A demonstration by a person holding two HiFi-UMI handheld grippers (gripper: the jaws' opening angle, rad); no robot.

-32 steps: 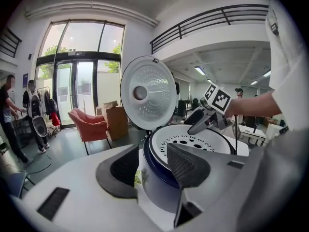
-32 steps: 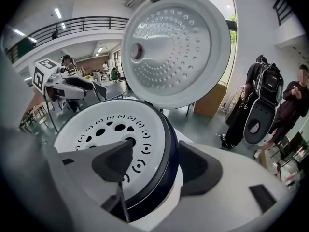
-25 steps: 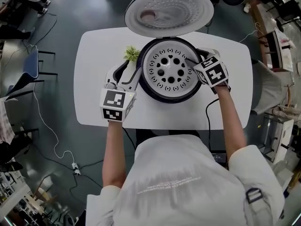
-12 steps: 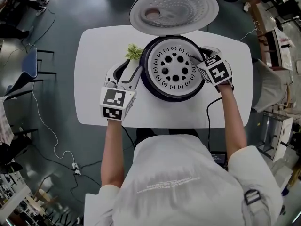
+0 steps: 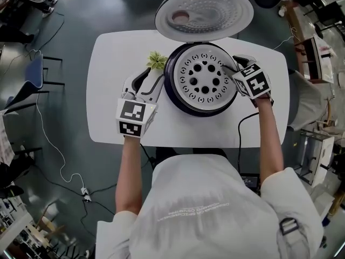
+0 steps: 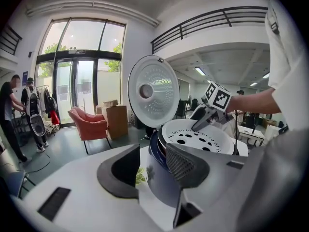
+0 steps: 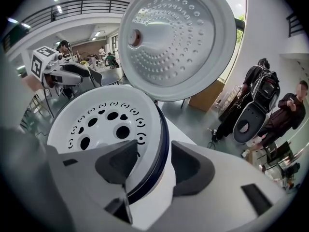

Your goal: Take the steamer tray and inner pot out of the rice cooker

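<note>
The rice cooker (image 5: 171,93) stands on the white table (image 5: 108,117) with its lid (image 5: 204,14) swung up at the back. The white steamer tray (image 5: 205,80), full of holes, sits in its mouth and hides the inner pot. My right gripper (image 5: 230,66) is at the cooker's right side. Its jaws straddle the rim (image 7: 161,144), one on the tray (image 7: 104,122) and one against the outer wall, closed on it. My left gripper (image 5: 148,82) lies beside the cooker's left wall (image 6: 159,178), jaws open with nothing pressed between them.
A small green plant (image 5: 157,60) sits on the table between my left gripper and the cooker. A black cord (image 5: 240,128) runs off the table's front edge. A blue chair (image 5: 35,74) and floor cables lie to the left. People stand beyond the table (image 7: 289,110).
The right gripper's jaws have closed in on the cooker's rim. The head view has shifted slightly, so the cooker sits a little further right in it. The left gripper has stayed put.
</note>
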